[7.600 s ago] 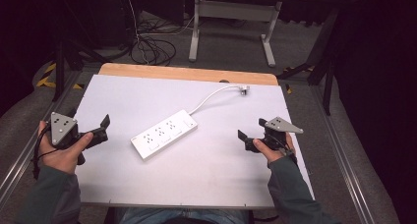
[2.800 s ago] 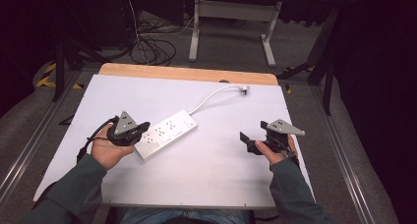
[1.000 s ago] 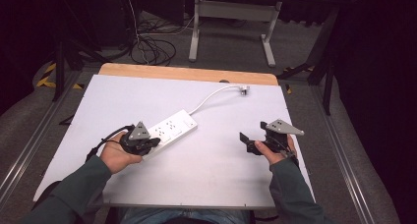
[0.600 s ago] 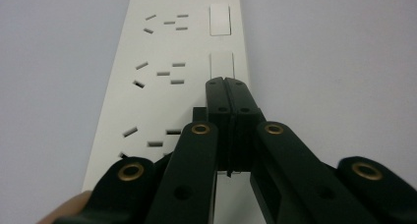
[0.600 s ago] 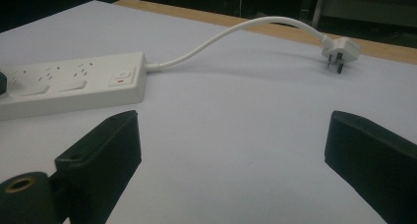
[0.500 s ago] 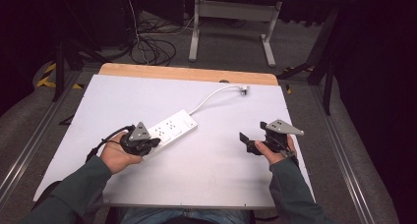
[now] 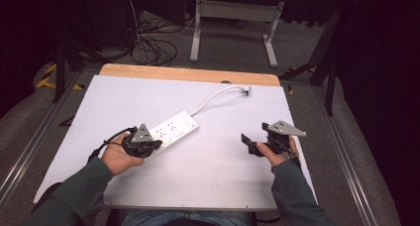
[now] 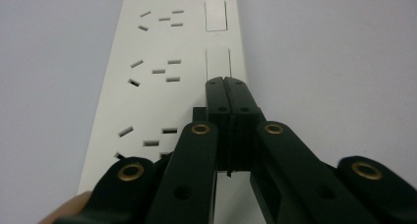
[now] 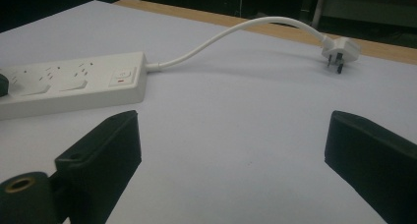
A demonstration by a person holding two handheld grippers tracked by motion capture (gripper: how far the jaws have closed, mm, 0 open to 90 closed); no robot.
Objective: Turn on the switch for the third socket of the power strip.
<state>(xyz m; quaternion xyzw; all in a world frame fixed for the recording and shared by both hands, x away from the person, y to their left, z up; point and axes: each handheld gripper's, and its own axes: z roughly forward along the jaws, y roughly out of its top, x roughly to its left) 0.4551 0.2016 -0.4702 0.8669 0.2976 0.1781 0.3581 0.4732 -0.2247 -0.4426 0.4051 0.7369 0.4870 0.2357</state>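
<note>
A white power strip [image 7: 171, 129] lies slantwise on the white table top [image 7: 198, 186], its cable curving to a loose plug [image 7: 245, 90] at the back. My left gripper [image 7: 153, 144] rests over the strip's near end. In the left gripper view its jaws are shut together with nothing between them, the tips [image 8: 227, 84] lying at a rocker switch [image 8: 218, 62] of the strip [image 8: 162, 62]. My right gripper [image 7: 250, 142] sits apart on the right, open and empty [image 9: 231, 135], facing the strip [image 9: 69, 84] and plug [image 9: 339, 49].
A wooden strip [image 7: 188, 75] edges the table's far side. Beyond it stand a grey metal frame [image 7: 233, 18] and coiled black cables [image 7: 148, 47] on the floor. Metal rails run along both sides of the table.
My left gripper came in from the table's left edge to the strip's near end and its jaws closed. Over the last second nothing has moved. The right gripper stayed put.
</note>
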